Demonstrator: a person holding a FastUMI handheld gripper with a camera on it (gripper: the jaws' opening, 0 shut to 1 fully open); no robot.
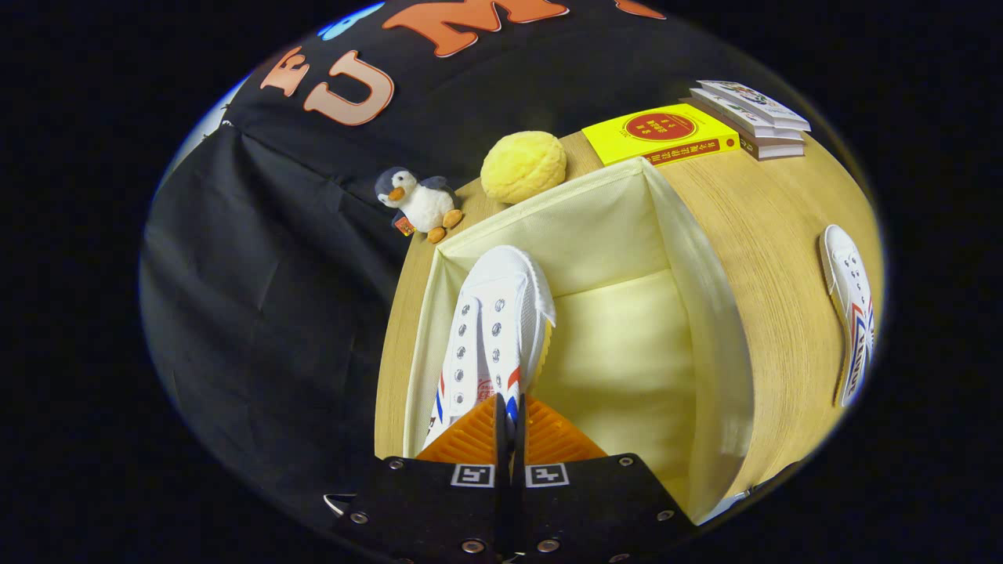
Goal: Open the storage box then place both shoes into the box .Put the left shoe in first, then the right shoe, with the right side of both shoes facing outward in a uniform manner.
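A hand-held two-finger gripper (509,419) reaches forward over an open, cream-coloured fabric storage box (709,313) standing on a pale wooden table (783,258). The fingers are drawn close together and pinch the heel end of a white canvas sneaker with red and blue side stripes (494,329), so the gripper is clamped on this shoe.

The shoe's long axis runs straight away from the fingers toward twelve o'clock, heel at the fingertips, rounded toe farthest off. It hangs inside the box, close to the box's wall at nine o'clock, with its lace eyelets and tongue turned toward the camera. Whether the sole already rests on the box floor cannot be told.

The box is deep, with soft lined walls and a bare pale floor from the shoe toward three o'clock, which looks like room enough for a second shoe.

The matching white canvas sneaker (850,309) lies on the table outside the box, well apart at three o'clock from the gripper, its long axis also running roughly twelve to six.

Beyond the box, at twelve o'clock, sit a small plush penguin (415,204), a round yellow textured ball (523,166), a yellow book (658,133) and a stack of thin books (752,113).

By this layout, the first shoe is being set down and the second is not yet fetched.
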